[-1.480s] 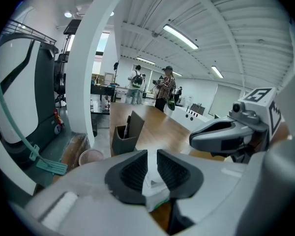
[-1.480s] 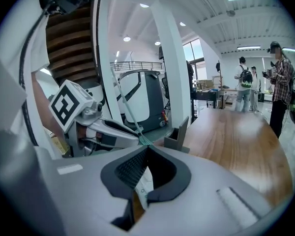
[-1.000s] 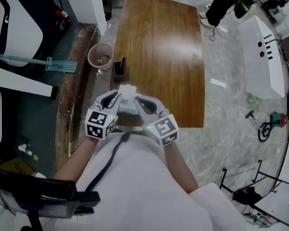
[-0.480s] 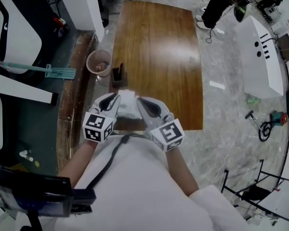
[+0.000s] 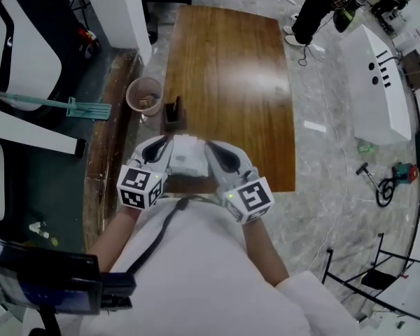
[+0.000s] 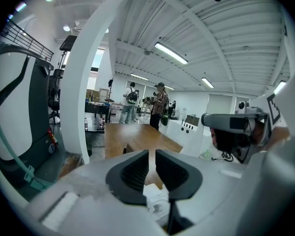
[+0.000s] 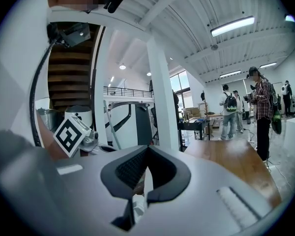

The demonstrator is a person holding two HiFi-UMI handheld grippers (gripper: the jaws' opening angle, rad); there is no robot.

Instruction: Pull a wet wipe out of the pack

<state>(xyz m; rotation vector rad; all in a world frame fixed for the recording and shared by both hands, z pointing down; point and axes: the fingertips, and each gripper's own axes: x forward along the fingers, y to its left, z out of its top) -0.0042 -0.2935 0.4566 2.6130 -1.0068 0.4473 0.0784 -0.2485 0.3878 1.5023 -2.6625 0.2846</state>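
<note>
Progress: white wipe pack (image 5: pixel 187 154) now lifted higher off brown wooden bench (image 5: pixel 231 68), left hand-held gripper (image 6: pixel 152 156) squeezing it tighter, right hand-held gripper (image 7: pixel 146 156) pinching thin white wipe (image 7: pixel 148 180), so it looks ready to pull.

My left gripper (image 5: pixel 166 145) and right gripper (image 5: pixel 213 149) share smooth pale-grey shells with black ribbed pads (image 6: pixel 130 173). Each carries a cube (image 5: pixel 138 187) printed with black-and-white square markers. I wear a white short-sleeved top (image 5: pixel 196 271), with a dark strap (image 5: pixel 161 231) running down its front.

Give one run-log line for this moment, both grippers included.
pack: over table's near end | left gripper: just closed further on pack | right gripper: shut on pack's edge
</note>
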